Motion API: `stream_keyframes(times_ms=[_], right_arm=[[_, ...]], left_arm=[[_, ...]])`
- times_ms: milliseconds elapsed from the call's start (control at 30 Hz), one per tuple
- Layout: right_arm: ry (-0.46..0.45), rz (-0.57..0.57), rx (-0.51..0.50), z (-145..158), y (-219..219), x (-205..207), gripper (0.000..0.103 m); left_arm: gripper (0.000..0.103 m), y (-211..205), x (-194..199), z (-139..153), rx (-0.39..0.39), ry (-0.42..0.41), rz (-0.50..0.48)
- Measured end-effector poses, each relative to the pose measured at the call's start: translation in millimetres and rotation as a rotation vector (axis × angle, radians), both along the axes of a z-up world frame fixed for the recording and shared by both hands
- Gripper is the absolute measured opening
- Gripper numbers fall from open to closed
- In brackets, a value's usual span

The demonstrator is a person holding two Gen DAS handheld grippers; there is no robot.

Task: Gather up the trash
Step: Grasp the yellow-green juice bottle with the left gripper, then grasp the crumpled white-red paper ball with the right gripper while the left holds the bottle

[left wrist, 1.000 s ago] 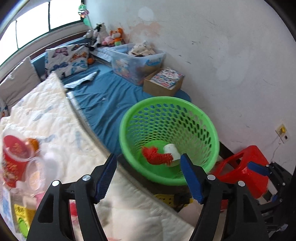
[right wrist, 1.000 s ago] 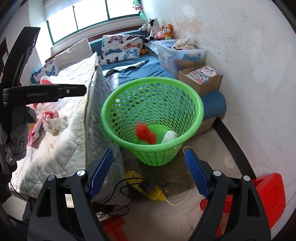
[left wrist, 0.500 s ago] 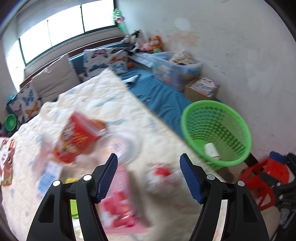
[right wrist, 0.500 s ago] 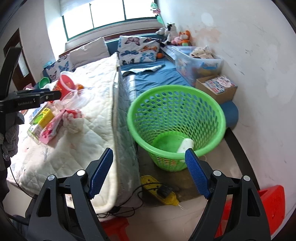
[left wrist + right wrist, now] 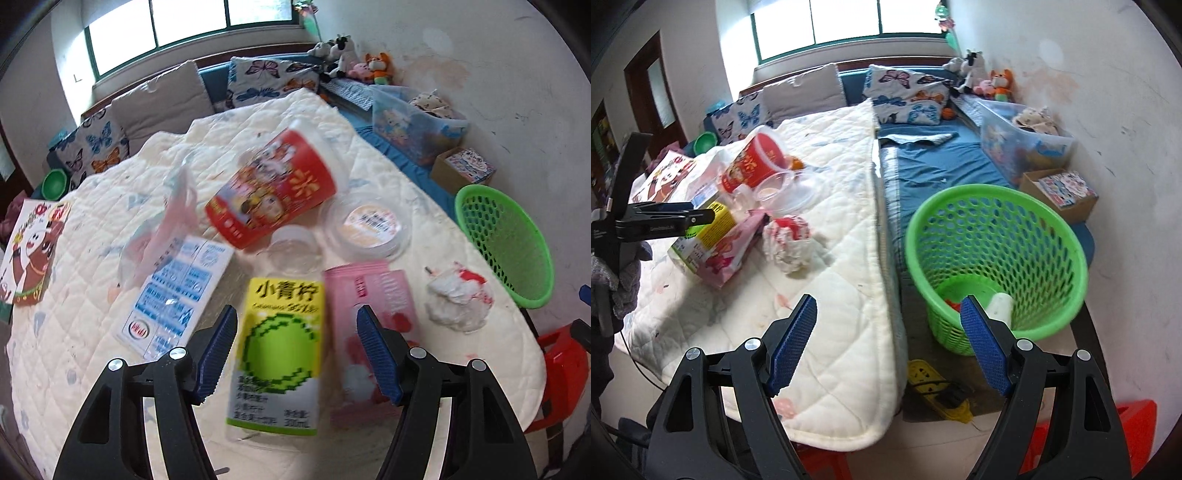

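Trash lies on a white quilt [image 5: 92, 332]: a yellow-green bottle [image 5: 280, 350], a pink packet [image 5: 373, 291], a red paper cup [image 5: 273, 192], a clear lidded tub [image 5: 369, 225], a blue-white carton [image 5: 173, 295] and a crumpled red-stained tissue [image 5: 458, 299]. My left gripper [image 5: 295, 325] hovers open just above the bottle, one finger on each side, not touching. The green basket [image 5: 1052, 280] stands on the floor beside the bed, holding a white cup [image 5: 1001, 308] and something red [image 5: 951, 304]. My right gripper [image 5: 886, 314] is open and empty above the quilt's edge, left of the basket.
A yellow power strip [image 5: 938, 391] lies on the floor by the basket. A red stool [image 5: 561, 373] stands at the bed's corner. A clear storage bin [image 5: 1023, 144] and a cardboard box [image 5: 1060, 192] sit on the blue mattress. A picture book [image 5: 29, 251] lies far left.
My left gripper swung from over the basket to above the trash on the quilt, now over the bottle. The right gripper shifted left, bringing more of the quilt into view.
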State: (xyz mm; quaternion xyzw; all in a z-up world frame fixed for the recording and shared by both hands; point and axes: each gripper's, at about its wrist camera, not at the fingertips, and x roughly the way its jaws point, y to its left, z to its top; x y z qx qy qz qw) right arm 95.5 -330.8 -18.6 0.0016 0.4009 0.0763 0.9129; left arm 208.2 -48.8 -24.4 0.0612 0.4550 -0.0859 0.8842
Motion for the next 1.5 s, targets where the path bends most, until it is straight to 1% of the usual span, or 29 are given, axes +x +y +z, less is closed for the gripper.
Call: stream_keyframes(times_ms=[167, 333, 467, 567, 667, 767, 833, 1067, 1200, 1300, 1433, 1500], right_arm=[[0.012, 0.036, -0.006, -3.1, 19.7, 9.2, 0.08], [0.023, 0.068, -0.008, -7.5, 35.8, 17.0, 0.08], [0.03, 0.094, -0.011, -9.6, 47.2, 24.6, 0.08], [0.037, 0.109, -0.013, -11.1, 54.8, 31.8, 0.08], [0.039, 0.122, -0.01, -12.9, 62.9, 38.8, 0.08], [0.042, 0.132, -0.001, -14.9, 69.2, 45.2, 0.08], [0.043, 0.139, 0.005, -16.8, 73.4, 49.4, 0.08], [0.061, 0.157, 0.028, -26.1, 88.7, 68.4, 0.074], [0.072, 0.166, 0.028, -33.0, 96.8, 79.3, 0.073], [0.085, 0.177, 0.036, -38.7, 100.8, 86.9, 0.069], [0.097, 0.18, 0.027, -46.0, 106.5, 94.3, 0.067], [0.1, 0.174, 0.022, -49.0, 106.6, 97.2, 0.063]], left_arm=[[0.066, 8.3, 4.7, -9.7, -0.018, 0.023, -0.003], [0.06, 10.0, 16.0, -18.7, -0.029, 0.05, -0.002], [0.058, 9.7, 22.8, -25.2, -0.034, 0.07, -0.009], [0.054, 8.5, 26.1, -27.9, -0.047, 0.078, -0.016], [0.054, 6.4, 27.3, -29.7, -0.04, 0.069, -0.02], [0.053, 9.0, 26.5, -29.4, -0.05, 0.066, -0.022], [0.053, 10.8, 24.4, -27.4, -0.06, 0.064, -0.021], [0.053, 18.2, 13.5, -16.3, -0.081, 0.042, -0.02], [0.053, 22.9, 4.4, -7.5, -0.092, 0.032, -0.024], [0.053, 25.0, -1.3, 0.5, -0.093, 0.019, -0.032], [0.053, 26.6, -6.6, 11.8, -0.094, 0.0, -0.042], [0.053, 26.8, -8.4, 16.5, -0.094, -0.009, -0.047]])
